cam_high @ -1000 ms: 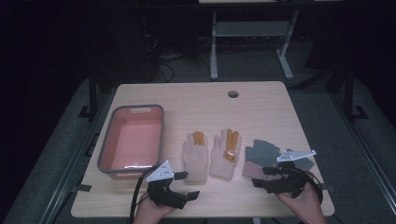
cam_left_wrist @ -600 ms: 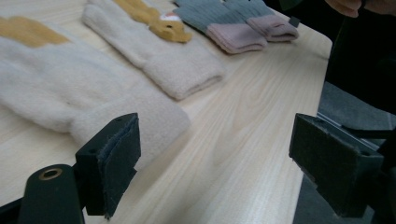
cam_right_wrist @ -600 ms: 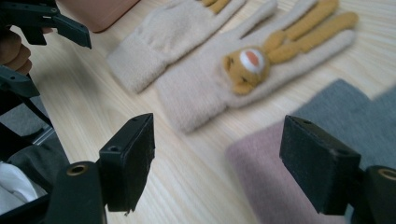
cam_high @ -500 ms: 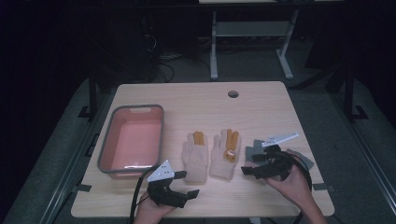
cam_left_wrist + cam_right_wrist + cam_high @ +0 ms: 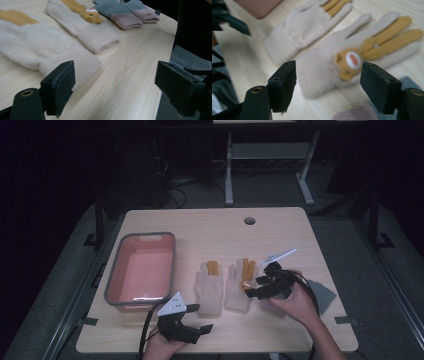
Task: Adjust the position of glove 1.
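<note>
Right gripper (image 5: 254, 287) hovers, fingers spread, over the bear glove (image 5: 352, 60) at the surface's centre; its twin (image 5: 209, 287) lies just at nine o'clock. Left gripper (image 5: 200, 319) idles open. Pink bin (image 5: 116, 275) empty, so nothing is packed yet.

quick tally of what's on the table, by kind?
Cream gloves: 2
Grey gloves: 2
Pink bin: 1
Total: 5
</note>
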`<state>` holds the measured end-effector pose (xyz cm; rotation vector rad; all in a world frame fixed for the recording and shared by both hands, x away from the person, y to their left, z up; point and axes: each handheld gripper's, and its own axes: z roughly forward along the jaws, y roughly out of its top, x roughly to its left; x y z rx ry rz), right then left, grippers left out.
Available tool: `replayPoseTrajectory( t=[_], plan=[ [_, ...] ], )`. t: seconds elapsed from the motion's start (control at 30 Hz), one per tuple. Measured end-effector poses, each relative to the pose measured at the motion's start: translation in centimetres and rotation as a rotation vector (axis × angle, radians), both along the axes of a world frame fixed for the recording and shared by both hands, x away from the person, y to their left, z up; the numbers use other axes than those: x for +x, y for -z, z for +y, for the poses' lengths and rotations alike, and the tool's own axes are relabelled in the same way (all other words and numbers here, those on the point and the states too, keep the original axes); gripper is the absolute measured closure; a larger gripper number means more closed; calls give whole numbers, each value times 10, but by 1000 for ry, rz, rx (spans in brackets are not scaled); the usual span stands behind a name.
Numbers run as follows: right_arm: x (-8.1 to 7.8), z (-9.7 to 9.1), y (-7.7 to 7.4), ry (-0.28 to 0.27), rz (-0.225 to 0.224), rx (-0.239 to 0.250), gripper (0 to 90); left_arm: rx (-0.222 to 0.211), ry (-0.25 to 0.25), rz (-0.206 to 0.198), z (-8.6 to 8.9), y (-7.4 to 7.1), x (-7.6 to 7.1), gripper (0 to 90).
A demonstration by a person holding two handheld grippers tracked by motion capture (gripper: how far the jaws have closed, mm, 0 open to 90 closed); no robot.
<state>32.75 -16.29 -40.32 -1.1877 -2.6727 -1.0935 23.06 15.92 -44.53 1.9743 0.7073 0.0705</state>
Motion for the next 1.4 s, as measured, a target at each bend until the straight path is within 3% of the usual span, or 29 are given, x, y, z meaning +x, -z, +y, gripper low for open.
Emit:
replayPoseTrajectory(
  t=[0.17,0.3,0.37,0.53,0.9,1.4],
  plan=[
    [13,13,5,-13,18,-27,292,2,-3,1,0,0,0,163],
    [17,22,5,-26,5,-36,308,0,1,3,0,1,0,163],
    [20,25,8,-22,24,-46,313,2,3,1,0,0,0,163],
    [28,30,20,-3,48,-112,335,3,6,-7,-1,-1,-2,163],
    [37,39,36,27,51,-223,427,-6,1,-2,0,-1,-2,163],
    [36,43,36,57,26,-260,580,0,-2,-5,1,-1,-1,163]
  ],
)
